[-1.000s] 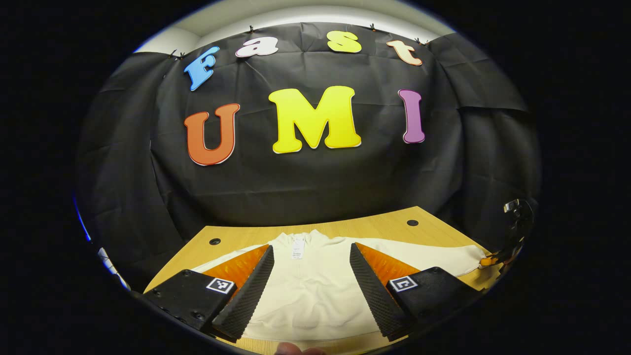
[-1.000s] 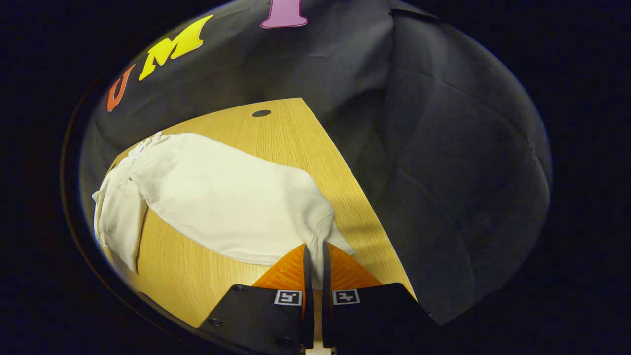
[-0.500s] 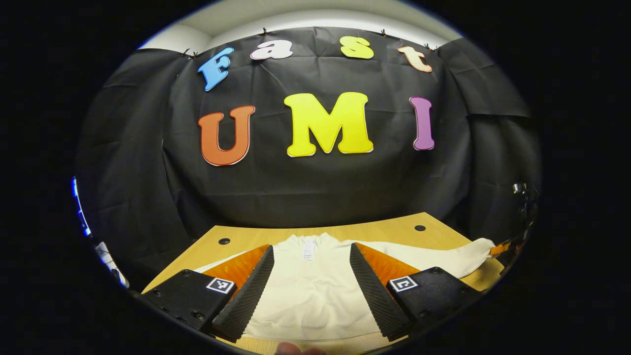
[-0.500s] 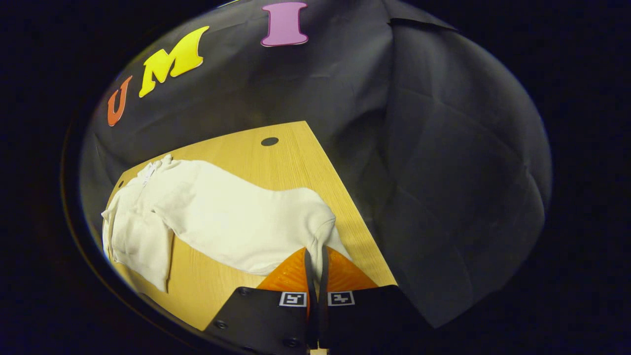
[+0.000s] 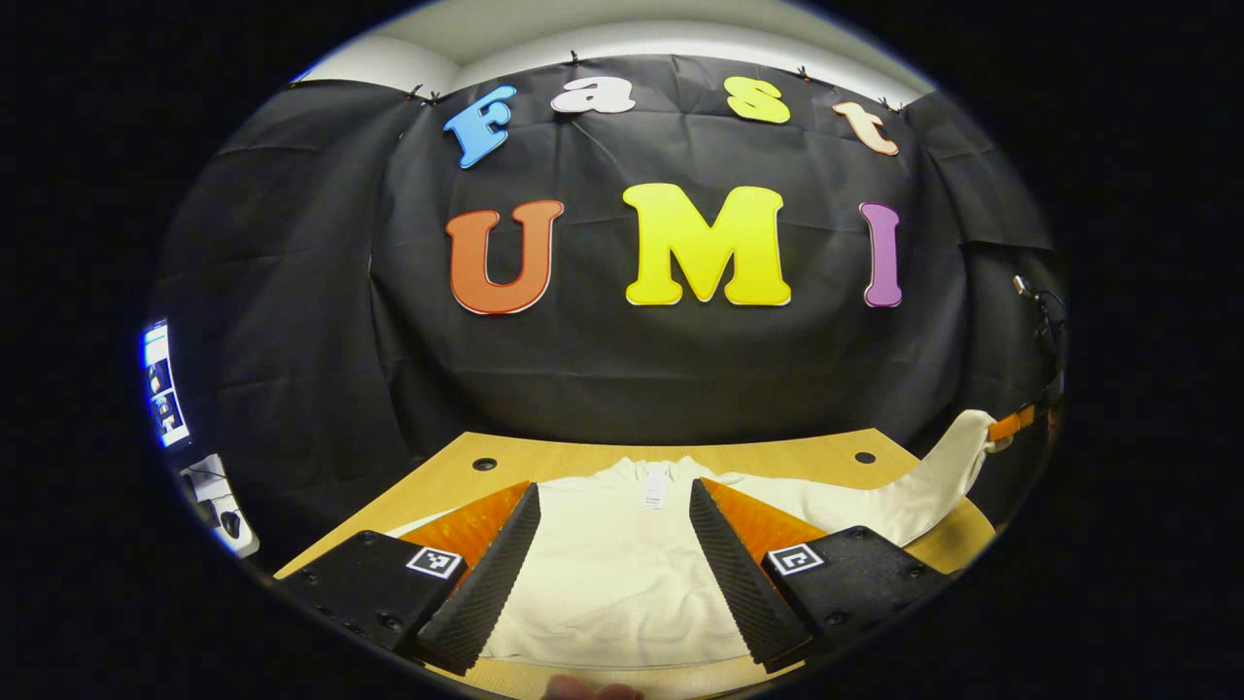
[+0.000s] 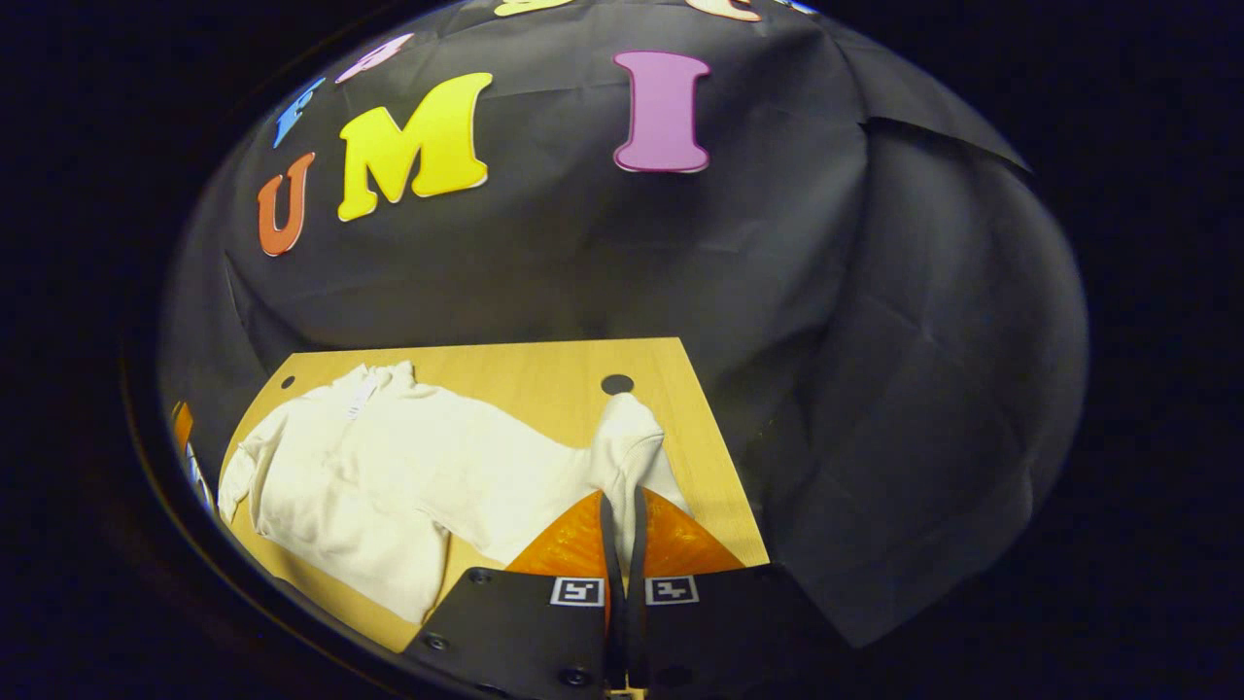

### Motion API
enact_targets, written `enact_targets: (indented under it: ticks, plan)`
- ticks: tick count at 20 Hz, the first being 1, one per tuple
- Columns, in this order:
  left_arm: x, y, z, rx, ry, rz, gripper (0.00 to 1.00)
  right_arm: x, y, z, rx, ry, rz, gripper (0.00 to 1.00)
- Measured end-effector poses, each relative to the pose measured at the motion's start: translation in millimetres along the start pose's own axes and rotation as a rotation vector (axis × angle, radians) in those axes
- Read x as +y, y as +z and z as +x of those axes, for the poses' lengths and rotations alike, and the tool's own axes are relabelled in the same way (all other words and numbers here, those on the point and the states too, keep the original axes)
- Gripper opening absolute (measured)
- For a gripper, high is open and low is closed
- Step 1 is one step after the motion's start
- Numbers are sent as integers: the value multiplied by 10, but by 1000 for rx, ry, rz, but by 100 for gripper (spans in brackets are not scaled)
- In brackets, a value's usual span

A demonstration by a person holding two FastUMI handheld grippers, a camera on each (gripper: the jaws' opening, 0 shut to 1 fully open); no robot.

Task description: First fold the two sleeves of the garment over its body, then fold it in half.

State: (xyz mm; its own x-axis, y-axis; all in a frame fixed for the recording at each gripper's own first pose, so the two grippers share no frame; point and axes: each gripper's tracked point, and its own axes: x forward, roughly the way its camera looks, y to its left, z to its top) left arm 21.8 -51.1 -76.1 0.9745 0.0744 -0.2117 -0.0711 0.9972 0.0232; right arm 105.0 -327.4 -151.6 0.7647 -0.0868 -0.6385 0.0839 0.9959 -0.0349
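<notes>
Garment [image 5: 612, 574], cream-white, spread on the wooden table [image 5: 777, 455] with one sleeve lifted by the right gripper.

In the left gripper view, the left gripper [image 5: 612, 564] hangs over the body of the garment with its fingers spread wide and nothing between them; the collar with its small tag [image 5: 656, 486] lies toward the black cloth wall, and at the right edge the sleeve [image 5: 933, 476] rises off the table toward the other gripper. In the right gripper view, the right gripper [image 6: 622, 530] has its fingers pressed together on the cuff end of the sleeve [image 6: 627, 442], which stands up in a raised fold near a dark hole in the table [image 6: 616, 383], while the rest of the garment [image 6: 389, 467] lies flat at the left of the table.
</notes>
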Motion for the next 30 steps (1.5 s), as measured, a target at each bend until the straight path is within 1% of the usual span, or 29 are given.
enact_targets:
  ticks: [3, 6, 9, 12, 14, 18, 19, 23, 26, 29, 30]
  plan:
    - [221, -1, -36, -4, 37, -22, 98, 408, 418, 53, -35, 56, -48, 1]
    - [484, -5, -88, -6, 87, -40, 98, 921, 792, 114, -63, 124, -93, 1]
    - [735, -39, -153, -5, 138, -62, 98, 1502, 997, 192, -75, 199, -135, 0]
    - [963, -12, -272, -30, 187, -38, 98, 2136, 1155, 286, -83, 269, -197, 1]
    - [1132, 15, -339, -42, 212, -33, 98, 2614, 1170, 346, -80, 320, -240, 1]
    - [1467, -12, -459, -53, 280, -20, 98, 3571, 1031, 510, -58, 421, -314, 1]
    - [1537, -25, -501, -51, 286, -14, 98, 3735, 969, 544, -50, 435, -312, 1]
    - [1745, -85, -570, -44, 305, 18, 98, 4399, 681, 856, -11, 467, -342, 1]
    - [1834, -159, -550, -25, 299, 7, 98, 4848, 373, 1143, 49, 473, -358, 1]
    - [1938, -259, -515, -1, 292, -1, 98, 5339, 37, 1382, 82, 499, -388, 0]
    - [1967, -284, -488, 3, 292, 3, 98, 5497, -59, 1463, 91, 504, -395, 1]
